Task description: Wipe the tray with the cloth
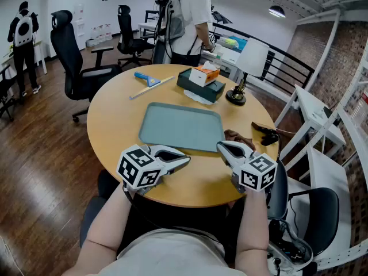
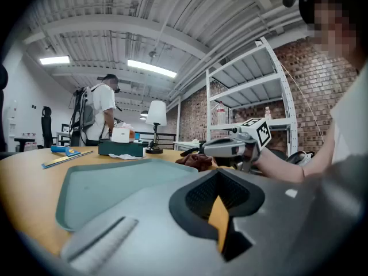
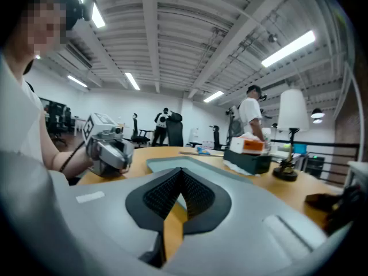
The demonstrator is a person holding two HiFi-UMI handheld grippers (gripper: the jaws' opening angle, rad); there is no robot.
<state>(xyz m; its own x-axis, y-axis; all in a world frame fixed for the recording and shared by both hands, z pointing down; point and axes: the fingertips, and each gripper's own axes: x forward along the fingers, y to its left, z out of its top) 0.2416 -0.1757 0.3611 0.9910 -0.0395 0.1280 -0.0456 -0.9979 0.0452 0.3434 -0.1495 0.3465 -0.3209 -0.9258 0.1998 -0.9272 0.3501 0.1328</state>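
The teal tray (image 1: 181, 126) lay flat at the middle of the round wooden worktop (image 1: 115, 119), with nothing on it. The brown cloth (image 1: 237, 137) sat crumpled on the worktop just beside the tray's near right corner, apart from both tools. The left tool (image 1: 185, 158) hovered just off the tray's near edge toward its left corner and pointed across toward the right one. Its jaws were pressed together with nothing between them, only a sliver of worktop showing through the notch behind the pads. The right tool (image 1: 221, 147) hung just off the tray's near right corner, close beside the cloth, its tips turned toward the left tool. Its jaws were likewise closed tight and empty. The two tools faced each other tip to tip along the tray's near edge, near but not touching. Beyond the tray's far right corner stood a dark green tissue box (image 1: 200, 86) with a white and orange carton on top, and a desk lamp (image 1: 237, 95) just right of that. A blue-handled scraper (image 1: 148, 79) lay past the tray's far left corner. A small black item (image 1: 265, 135), too dark to identify, rested beyond the cloth on the side away from the tray. A person with a backpack (image 1: 192, 19) stood well beyond the tray's far side.
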